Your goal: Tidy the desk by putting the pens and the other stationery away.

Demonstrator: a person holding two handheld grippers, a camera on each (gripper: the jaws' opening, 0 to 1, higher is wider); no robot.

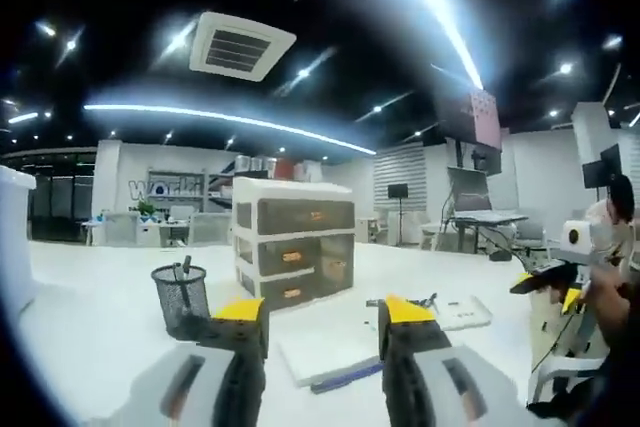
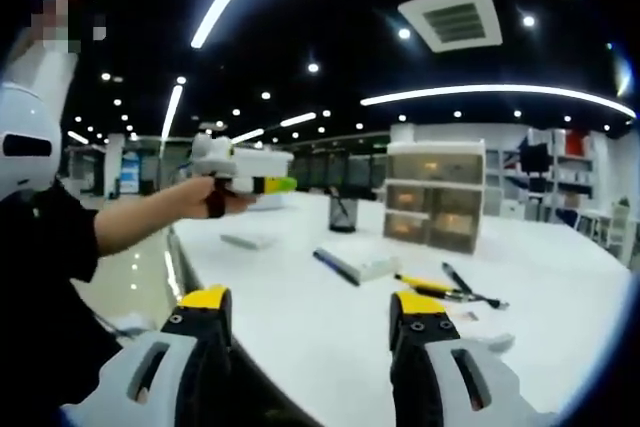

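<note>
**Both grippers raised and empty above the desk, nothing picked up yet**

White desk (image 1: 90,317) under a dark ceiling with long strip lights; the landmark is the grey drawer unit (image 1: 293,242) standing near the middle of the surface.

In the left gripper view, going left to right: a black mesh pen cup (image 1: 181,297) stands just left of the drawer unit and a little nearer the camera, with what looks like one pen already in it. The left gripper (image 1: 320,322) has its jaws apart with nothing between them. In front of the drawer unit lies a white notebook (image 1: 325,352) with a dark blue pen (image 1: 345,379) along its near edge. Right of the drawer unit lie small stationery pieces (image 1: 445,309), too small to name. At the far right, the other gripper shows, held in a hand.

In the right gripper view: a person's arm at left holds the other gripper. The right gripper (image 2: 310,312) has its jaws spread and empty. In front of the drawer unit (image 2: 436,192) lie a yellow-and-black pen (image 2: 425,285) and a dark pen (image 2: 470,287).

The step in hand looks like choosing a first item. I would lower one gripper squarely over a pen's middle, jaws across the barrel, close firmly, then carry it to the cup and release it upright, taking care not to tip the light cup.
</note>
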